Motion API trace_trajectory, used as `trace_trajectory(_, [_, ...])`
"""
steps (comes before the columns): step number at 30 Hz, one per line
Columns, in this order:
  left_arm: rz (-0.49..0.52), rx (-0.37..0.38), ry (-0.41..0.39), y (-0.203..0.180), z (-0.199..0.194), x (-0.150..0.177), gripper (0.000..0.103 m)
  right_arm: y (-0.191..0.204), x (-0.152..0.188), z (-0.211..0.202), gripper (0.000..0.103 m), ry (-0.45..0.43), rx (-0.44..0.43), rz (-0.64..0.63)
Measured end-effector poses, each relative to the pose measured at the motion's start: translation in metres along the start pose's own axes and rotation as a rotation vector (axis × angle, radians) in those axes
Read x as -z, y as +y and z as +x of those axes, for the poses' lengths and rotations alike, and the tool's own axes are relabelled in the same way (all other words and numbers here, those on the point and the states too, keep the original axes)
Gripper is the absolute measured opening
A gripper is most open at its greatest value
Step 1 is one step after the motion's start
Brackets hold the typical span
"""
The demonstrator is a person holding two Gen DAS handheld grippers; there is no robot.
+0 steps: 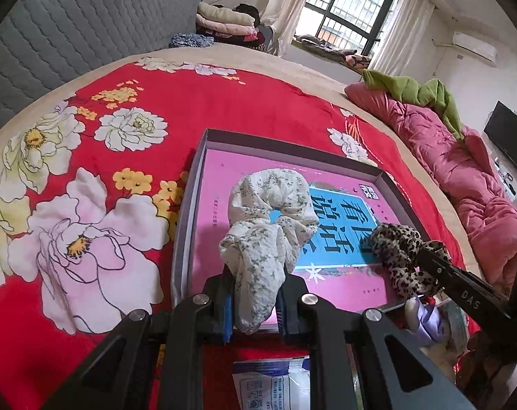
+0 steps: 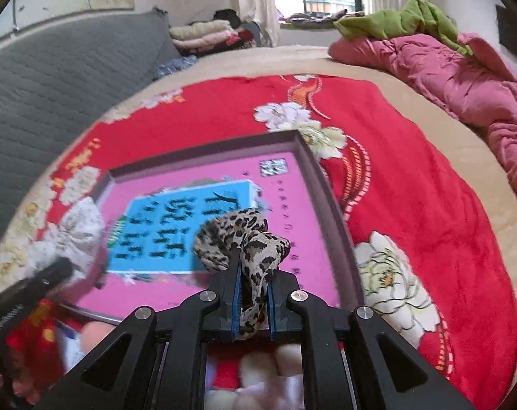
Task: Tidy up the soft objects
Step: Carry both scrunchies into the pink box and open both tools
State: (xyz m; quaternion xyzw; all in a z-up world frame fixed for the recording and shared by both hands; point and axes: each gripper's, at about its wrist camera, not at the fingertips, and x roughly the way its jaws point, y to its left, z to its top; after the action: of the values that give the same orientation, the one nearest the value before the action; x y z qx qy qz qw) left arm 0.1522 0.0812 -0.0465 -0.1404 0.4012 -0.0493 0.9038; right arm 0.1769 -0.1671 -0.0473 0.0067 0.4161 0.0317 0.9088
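A shallow grey-rimmed box (image 1: pixel 286 148) with a pink and blue printed bottom lies on the red floral bedspread; it also shows in the right wrist view (image 2: pixel 313 160). My left gripper (image 1: pixel 255 307) is shut on a white floral scrunchie (image 1: pixel 268 212) held over the box's near left part. My right gripper (image 2: pixel 253 304) is shut on a leopard-print scrunchie (image 2: pixel 244 239) over the box's near right. That scrunchie (image 1: pixel 400 249) and the right gripper's finger (image 1: pixel 463 287) show in the left wrist view. The white scrunchie (image 2: pixel 77 232) shows blurred in the right wrist view.
The red floral bedspread (image 1: pixel 224 102) covers the bed. A grey quilted headboard (image 1: pixel 70 27) stands at the far left. A pink quilt (image 1: pixel 446 157) with a green cloth (image 1: pixel 419 92) lies at the right. A plastic packet (image 1: pixel 268 382) and pale soft items (image 2: pixel 268 372) lie near the front.
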Motion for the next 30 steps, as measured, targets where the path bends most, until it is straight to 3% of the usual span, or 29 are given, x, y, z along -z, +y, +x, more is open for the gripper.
trace_trajectory(14, [0.024,-0.033,0.016,0.0,0.009,0.004,0.019,-0.008,-0.002,-0.006,0.026,-0.019,0.136,-0.07])
trace_trajectory(18, [0.033,-0.042,0.015,0.0,0.009,0.004,0.019,-0.015,-0.002,-0.008,0.046,-0.017,0.14,-0.043])
trace_trajectory(30, [0.024,-0.056,0.019,0.002,0.007,0.003,0.019,-0.026,-0.001,-0.023,0.053,-0.039,0.155,-0.036])
